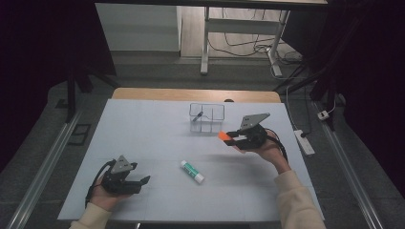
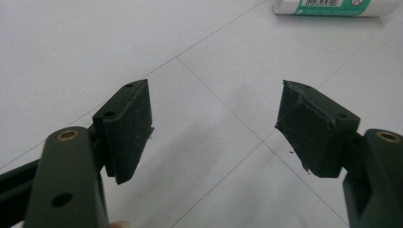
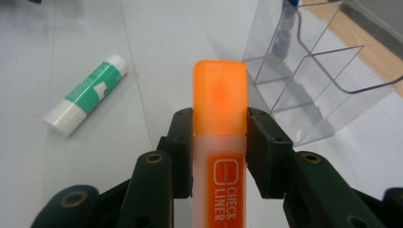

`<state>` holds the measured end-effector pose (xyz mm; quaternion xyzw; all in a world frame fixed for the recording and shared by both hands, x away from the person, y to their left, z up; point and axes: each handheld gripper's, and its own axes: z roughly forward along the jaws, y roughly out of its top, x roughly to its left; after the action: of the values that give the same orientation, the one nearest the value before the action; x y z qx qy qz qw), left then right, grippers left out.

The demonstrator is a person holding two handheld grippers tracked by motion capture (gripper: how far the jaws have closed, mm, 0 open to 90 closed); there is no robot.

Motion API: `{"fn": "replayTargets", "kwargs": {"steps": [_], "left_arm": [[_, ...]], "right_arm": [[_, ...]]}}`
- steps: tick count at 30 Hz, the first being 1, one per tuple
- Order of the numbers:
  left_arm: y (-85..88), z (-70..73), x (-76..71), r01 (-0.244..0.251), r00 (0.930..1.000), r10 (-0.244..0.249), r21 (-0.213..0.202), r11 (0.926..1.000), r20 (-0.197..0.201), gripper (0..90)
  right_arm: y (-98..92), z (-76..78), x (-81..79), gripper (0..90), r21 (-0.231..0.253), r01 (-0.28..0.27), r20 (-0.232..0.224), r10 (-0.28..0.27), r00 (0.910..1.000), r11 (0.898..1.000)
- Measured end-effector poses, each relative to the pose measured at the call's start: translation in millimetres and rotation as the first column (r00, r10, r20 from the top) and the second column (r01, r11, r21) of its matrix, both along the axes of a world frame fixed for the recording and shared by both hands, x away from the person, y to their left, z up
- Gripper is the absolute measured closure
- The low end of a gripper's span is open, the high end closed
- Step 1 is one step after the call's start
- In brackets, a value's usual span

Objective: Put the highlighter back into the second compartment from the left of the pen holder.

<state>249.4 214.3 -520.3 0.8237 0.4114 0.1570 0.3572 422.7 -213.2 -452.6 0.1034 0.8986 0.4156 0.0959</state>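
High view: two grippers over one white gridded table (image 1: 143,119). Right of centre, the right gripper (image 1: 232,138) pinches one orange highlighter (image 1: 223,136), a flat-sided plastic stick with a translucent cap, lifted just below one clear, hard-walled compartment organizer (image 1: 207,117) holding one dark pen (image 1: 197,116). One round white-and-green glue stick (image 1: 192,171) lies centre-low. At lower left, the left gripper (image 1: 144,181) is spread, empty.

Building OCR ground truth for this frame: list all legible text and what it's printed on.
"CHECK LINER": orange highlighter marker clamped in the right gripper.
Small word in the rounded box above it: too small to read.
Barcode and print on the green-and-white glue stick: blurred, unreadable.
Clear plastic compartment organiser: no text.
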Motion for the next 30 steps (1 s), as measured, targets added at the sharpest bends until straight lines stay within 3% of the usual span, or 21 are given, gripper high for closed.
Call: {"fn": "replayTargets", "kwargs": {"steps": [15, 30], "left_arm": [[0.3, 0.5, -0.2, 0.0, 1.0, 0.0, 0.0, 1.0, 0.003, 27.2], [0.4, 1.0, -0.6, -0.002, 1.0, 0.002, 0.002, 1.0, 0.005, 27.2]], "right_arm": [[-6.0, 10.8, 0.5, 64.0, 0.132, 0.09, 0.012, -0.092, 0.9957, 0.987], [-5.5, 18.9, -2.7, 64.1, 0.205, 0.15, 0.052, -0.164, 0.9852, 0.967]]}}
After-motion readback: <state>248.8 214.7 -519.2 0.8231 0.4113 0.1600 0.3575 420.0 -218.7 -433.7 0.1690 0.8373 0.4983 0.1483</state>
